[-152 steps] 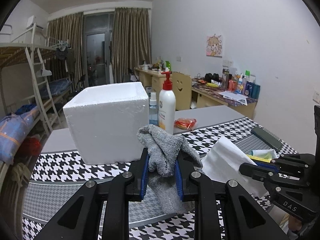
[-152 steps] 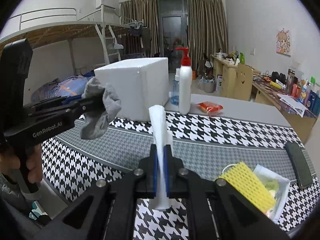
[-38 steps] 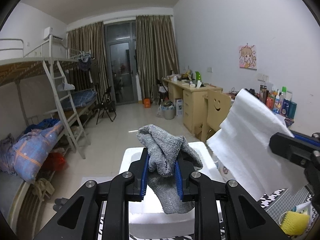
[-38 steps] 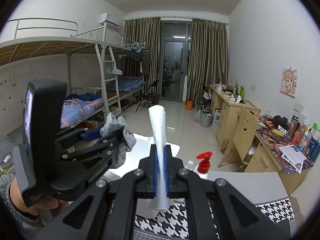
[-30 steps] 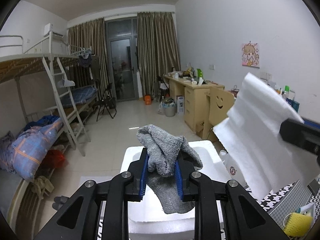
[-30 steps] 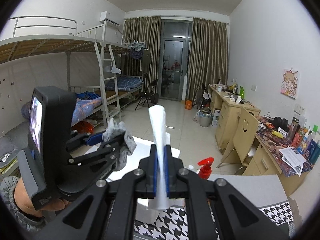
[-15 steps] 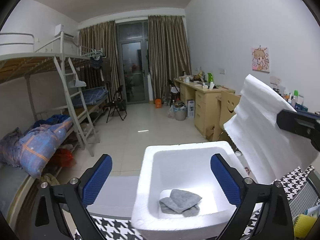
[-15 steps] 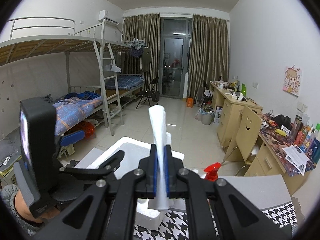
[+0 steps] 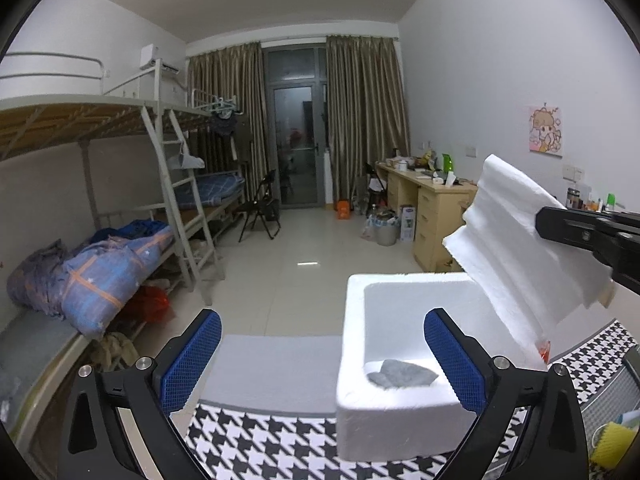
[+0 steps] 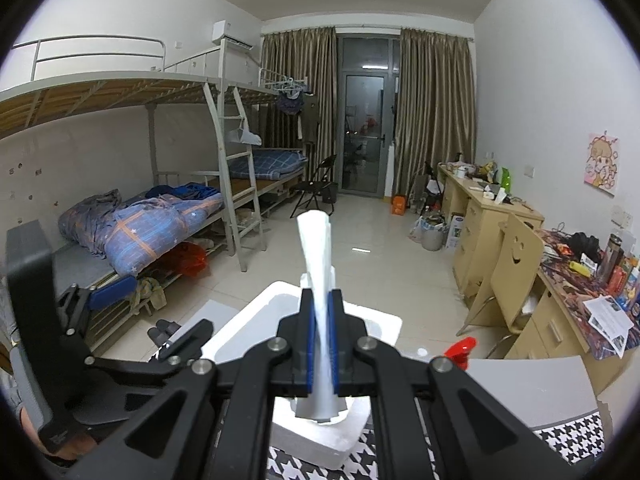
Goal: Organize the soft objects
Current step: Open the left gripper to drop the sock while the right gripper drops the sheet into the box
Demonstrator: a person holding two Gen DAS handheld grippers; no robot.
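Note:
My left gripper (image 9: 323,360) stands wide open over the near left edge of a white foam box (image 9: 400,428), with nothing between its blue pads (image 9: 192,360). A grey cloth (image 9: 402,374) lies crumpled on the box's floor. My right gripper (image 10: 320,344) is shut on a folded white cloth (image 10: 316,260) that sticks up and hangs down through the pads, above the foam box (image 10: 380,320). From the left wrist view, the white cloth (image 9: 520,256) hangs over the box's right side. The open left gripper (image 10: 152,312) shows at the left of the right wrist view.
A houndstooth table cover (image 9: 260,440) lies under the box. A red pump top (image 10: 462,348) pokes up behind the box on the right. A yellow sponge (image 9: 612,440) sits at the table's right. A person's hand (image 10: 60,448) holds the left gripper. Bunk beds and desks line the room.
The left gripper opened and the grey cloth dropped into the foam box. It then shifted left, so the box sits further right in its view. The right gripper keeps its white cloth.

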